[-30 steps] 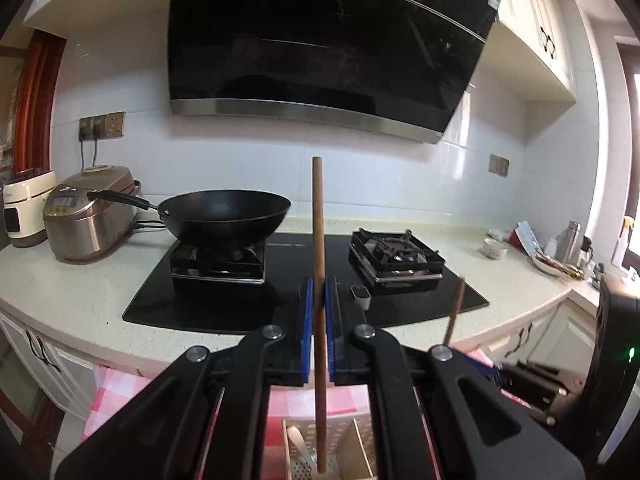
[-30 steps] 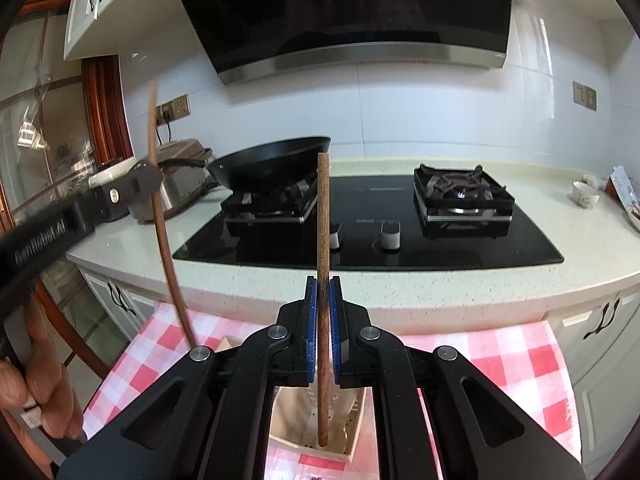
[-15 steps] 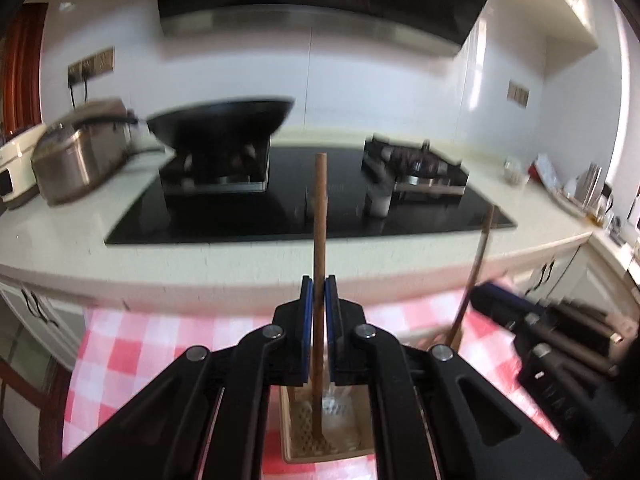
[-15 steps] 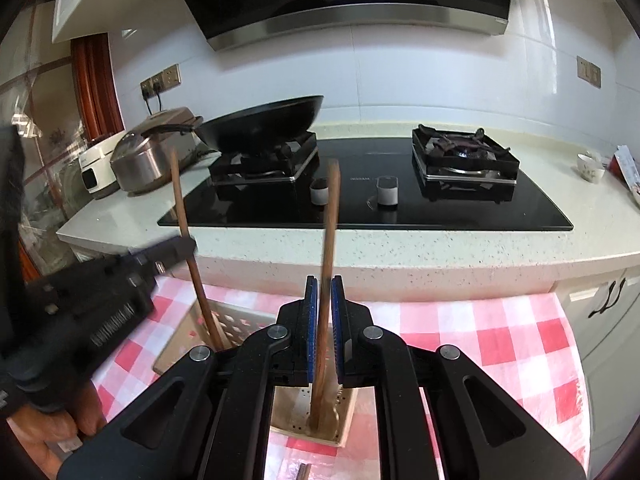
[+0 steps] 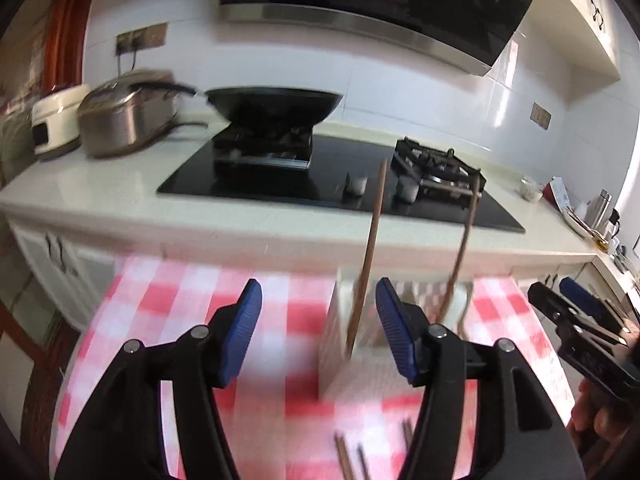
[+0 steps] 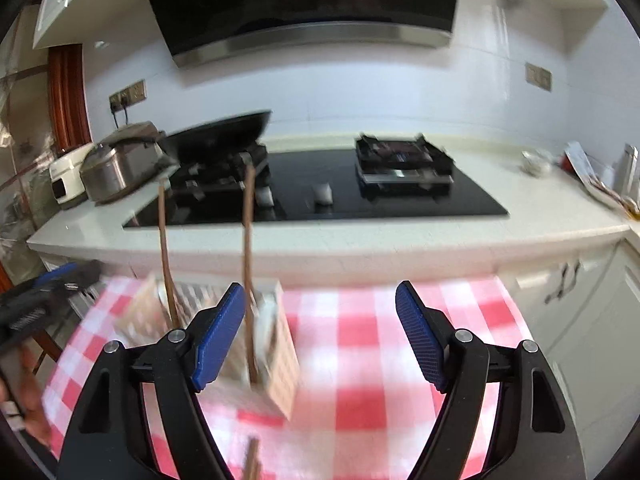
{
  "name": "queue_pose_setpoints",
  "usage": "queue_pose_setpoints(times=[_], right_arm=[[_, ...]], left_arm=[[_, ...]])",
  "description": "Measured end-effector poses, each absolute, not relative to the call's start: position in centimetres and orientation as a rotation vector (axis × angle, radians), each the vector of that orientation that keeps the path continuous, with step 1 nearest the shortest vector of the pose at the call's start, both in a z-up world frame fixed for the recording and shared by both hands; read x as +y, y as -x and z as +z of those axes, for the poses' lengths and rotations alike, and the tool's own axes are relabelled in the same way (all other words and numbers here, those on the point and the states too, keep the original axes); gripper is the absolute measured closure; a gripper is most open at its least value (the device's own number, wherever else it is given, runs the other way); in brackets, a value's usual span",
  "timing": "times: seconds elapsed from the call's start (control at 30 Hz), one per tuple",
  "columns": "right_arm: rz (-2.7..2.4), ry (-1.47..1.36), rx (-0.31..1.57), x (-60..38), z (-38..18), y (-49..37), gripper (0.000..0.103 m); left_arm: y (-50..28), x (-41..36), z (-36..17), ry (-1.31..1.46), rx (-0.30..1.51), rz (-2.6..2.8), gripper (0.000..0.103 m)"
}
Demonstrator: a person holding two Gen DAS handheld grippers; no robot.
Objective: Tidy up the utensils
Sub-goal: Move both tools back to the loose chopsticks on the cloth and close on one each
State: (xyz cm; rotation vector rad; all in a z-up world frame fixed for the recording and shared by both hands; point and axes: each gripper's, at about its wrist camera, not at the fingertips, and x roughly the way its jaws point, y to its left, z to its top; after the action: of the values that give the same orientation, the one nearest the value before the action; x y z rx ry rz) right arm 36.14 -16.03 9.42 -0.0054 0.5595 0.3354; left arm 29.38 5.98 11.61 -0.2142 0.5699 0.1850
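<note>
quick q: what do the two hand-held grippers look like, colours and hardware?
Both match. The left hand-held gripper and right hand-held gripper have glossy black plastic linkage arms with silver round pivot bolts, ending in blue pads with fine ribbed texture. No cables show. In the left wrist view the other gripper's body carries white lettering, too blurred to read.

Left wrist view looked forward and down over the checked cloth [image 5: 168, 296] toward the hob [image 5: 320, 176]; right wrist view faced likewise; both shared the utensil holder [image 5: 352, 344], close in lower frame.
</note>
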Motion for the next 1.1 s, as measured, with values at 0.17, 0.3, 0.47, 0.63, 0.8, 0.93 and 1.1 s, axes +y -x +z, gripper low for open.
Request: queue_pose_setpoints(times=[0.17, 0.3, 0.47, 0.63, 0.8, 0.93, 1.1], right_arm=[[0.339, 0.009, 0.681, -17.5, 4.0, -32.9, 0.031], [0.359, 0.013, 0.757, -17.8, 0.1, -30.0, 0.031], [0.375, 0.021, 0.836, -18.0, -3.3, -26.8, 0.031], [0.397, 0.058, 0.856, -17.1, -4.3, -24.8, 0.031], [0.413, 0.11, 0.863, -15.4, -5.0, -24.0, 0.031], [0.4, 0.124, 0.875, -15.1, -5.5, -24.4, 0.031], [0.4, 0.13, 0.884, -15.2, -6.0, -24.7, 0.031]], left_arm=[[-24.4, 4.6, 5.8, 0.216, 0.706, 0.133, 0.047], [-21.4, 2.6, 0.2, 0.235, 0.819, 0.089, 0.057], [-20.3, -0.1, -4.0, 0.224, 0.914, 0.048, 0.072], [-20.0, -1.4, -4.5, 0.139, 0.921, 0.05, 0.077], [-19.9, -0.3, -4.7, 0.106, 0.939, 0.094, 0.089], [-20.4, 0.2, -4.4, 0.098, 0.95, 0.086, 0.089], [-20.6, -0.1, -4.5, 0.062, 0.95, 0.104, 0.089]])
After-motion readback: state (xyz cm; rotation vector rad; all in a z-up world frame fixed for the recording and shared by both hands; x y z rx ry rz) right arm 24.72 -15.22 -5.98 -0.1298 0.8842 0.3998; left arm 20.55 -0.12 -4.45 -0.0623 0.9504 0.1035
